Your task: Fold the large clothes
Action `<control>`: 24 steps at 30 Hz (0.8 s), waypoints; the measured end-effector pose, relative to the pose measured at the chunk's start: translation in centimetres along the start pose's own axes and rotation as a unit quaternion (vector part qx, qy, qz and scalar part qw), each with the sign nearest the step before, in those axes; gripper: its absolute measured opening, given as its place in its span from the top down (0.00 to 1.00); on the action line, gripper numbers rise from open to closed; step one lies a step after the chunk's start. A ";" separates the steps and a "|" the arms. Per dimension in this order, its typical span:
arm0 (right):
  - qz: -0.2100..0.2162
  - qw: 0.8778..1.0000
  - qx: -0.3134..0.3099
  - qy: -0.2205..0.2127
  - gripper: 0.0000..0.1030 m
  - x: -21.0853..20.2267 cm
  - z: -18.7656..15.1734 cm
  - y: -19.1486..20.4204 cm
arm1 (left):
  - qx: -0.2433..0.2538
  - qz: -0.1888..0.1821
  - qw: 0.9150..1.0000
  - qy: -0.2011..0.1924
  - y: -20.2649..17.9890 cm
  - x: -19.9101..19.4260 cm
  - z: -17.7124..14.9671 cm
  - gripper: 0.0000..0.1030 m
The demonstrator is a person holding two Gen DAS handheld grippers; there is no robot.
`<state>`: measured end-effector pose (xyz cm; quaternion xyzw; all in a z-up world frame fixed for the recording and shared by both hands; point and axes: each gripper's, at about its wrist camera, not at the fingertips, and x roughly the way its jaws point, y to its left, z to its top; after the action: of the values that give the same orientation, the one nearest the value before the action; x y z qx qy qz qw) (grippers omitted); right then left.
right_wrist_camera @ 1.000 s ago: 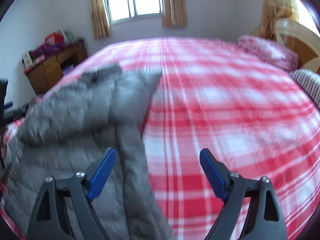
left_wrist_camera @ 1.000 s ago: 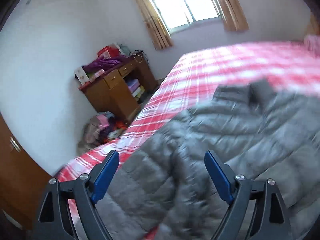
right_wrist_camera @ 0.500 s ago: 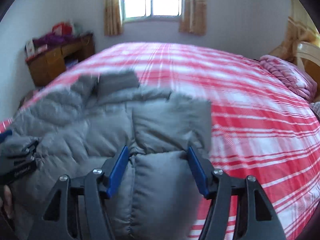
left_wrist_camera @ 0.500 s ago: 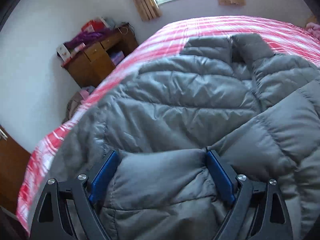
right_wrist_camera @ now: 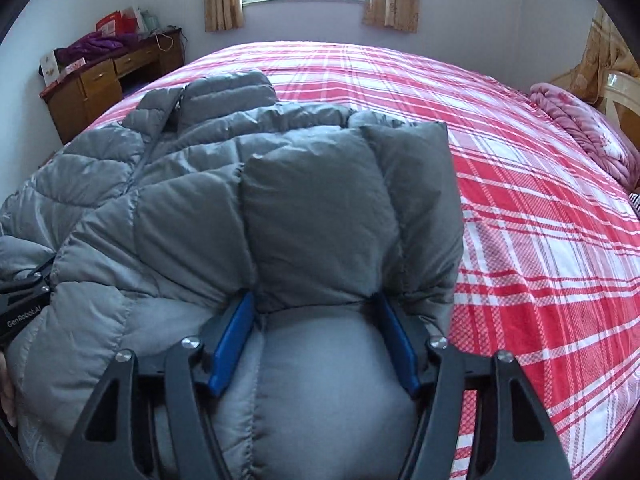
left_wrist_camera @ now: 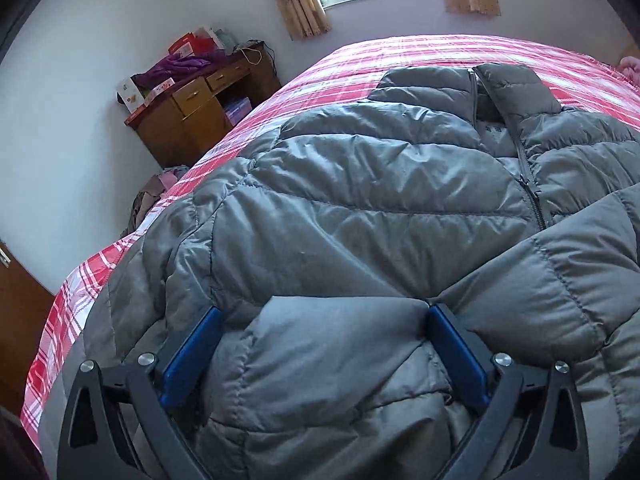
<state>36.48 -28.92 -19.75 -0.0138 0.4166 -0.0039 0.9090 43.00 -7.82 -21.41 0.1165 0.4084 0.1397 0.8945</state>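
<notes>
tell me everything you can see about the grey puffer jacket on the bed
The grey puffer jacket is quilted in puffy horizontal channels, of a slightly shiny fabric. It lies front up on the red plaid bedspread, its stand-up collar toward the window, its dark zipper done up except near the collar. Its near edge bulges between the fingers of the left gripper and the right gripper; both sit wide around padded fabric. Whether they clamp it is unclear.

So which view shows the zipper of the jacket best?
The left wrist view: the zipper runs in plain sight from the collar down the jacket until a folded part covers it. The right wrist view shows the zipper only as a thin line near the left edge.
</notes>
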 end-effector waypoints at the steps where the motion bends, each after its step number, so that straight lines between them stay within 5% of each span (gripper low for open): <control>1: -0.003 1.000 -0.002 0.001 0.36 0.1 0.1 0.2 | 0.000 0.001 1.000 -0.001 -0.1 -0.2 -0.1 0.01; 14: -0.024 0.999 -0.023 0.013 0.34 0.2 0.7 0.9 | 0.004 0.010 1.000 -0.007 -1.0 -0.9 -0.5 0.01; 16: -0.005 1.000 -0.018 -0.007 0.34 -1.1 1.0 0.6 | 0.003 0.010 1.000 -0.008 -1.1 -1.0 -0.5 0.01; 20: 0.012 0.994 0.011 -0.112 0.34 -5.3 2.7 -0.2 | -0.001 0.009 1.000 -0.009 -1.0 -1.2 -0.5 0.01; 24: -0.015 0.996 0.000 -0.093 0.34 -2.8 5.2 0.6 | -0.007 0.002 1.000 -0.007 -0.3 -1.1 -0.5 0.01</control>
<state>38.53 -28.16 -14.25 -0.0202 0.3304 -0.0168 0.9435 42.00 -8.39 -21.07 0.1118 0.4009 0.1433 0.8979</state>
